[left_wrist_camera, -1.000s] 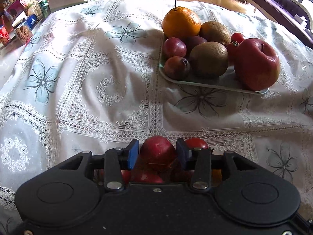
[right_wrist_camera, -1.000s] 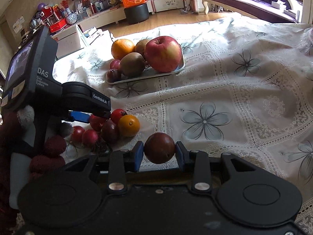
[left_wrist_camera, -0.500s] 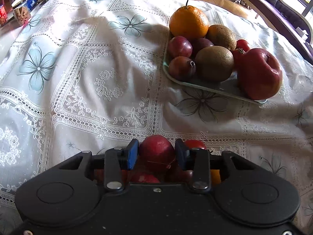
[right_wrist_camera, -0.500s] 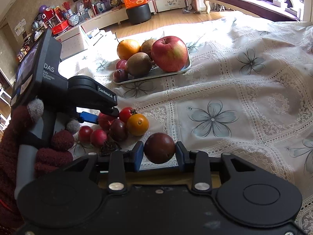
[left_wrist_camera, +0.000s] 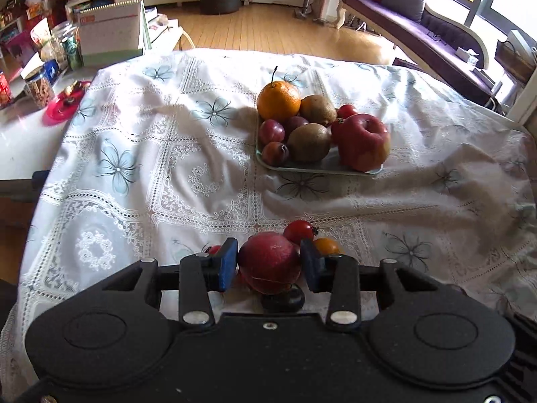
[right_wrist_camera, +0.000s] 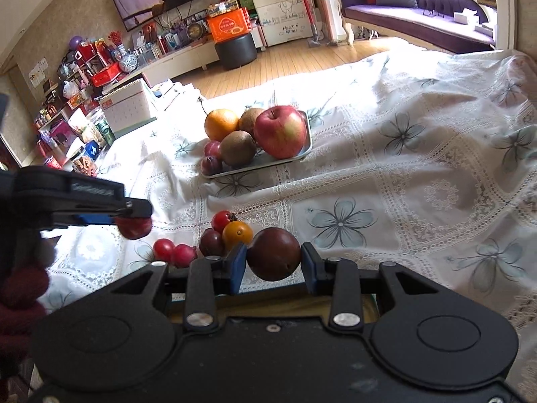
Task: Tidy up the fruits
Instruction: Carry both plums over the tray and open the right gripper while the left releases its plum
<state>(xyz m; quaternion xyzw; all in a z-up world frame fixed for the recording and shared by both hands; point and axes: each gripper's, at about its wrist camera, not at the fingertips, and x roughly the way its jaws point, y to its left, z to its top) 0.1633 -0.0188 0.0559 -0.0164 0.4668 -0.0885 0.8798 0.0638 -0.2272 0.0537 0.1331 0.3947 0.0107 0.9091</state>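
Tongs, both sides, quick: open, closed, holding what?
Left tongs: closed on a red plum, lifted off the tablecloth.
Right tongs: closed on a dark purple plum.

We count, far tray (right_wrist_camera: 303, 154): 1 apple (right_wrist_camera: 280, 131), 1 orange (right_wrist_camera: 221, 124), 2 kiwis (right_wrist_camera: 238, 147), 3 plums (left_wrist_camera: 275, 153), 1 tomato (left_wrist_camera: 347, 110). Near loose pile (right_wrist_camera: 214, 238): approx. 5 small fruits. Plus 2 plums in grippers, 1 ea.: left gripper (left_wrist_camera: 268, 262), right gripper (right_wrist_camera: 273, 259).
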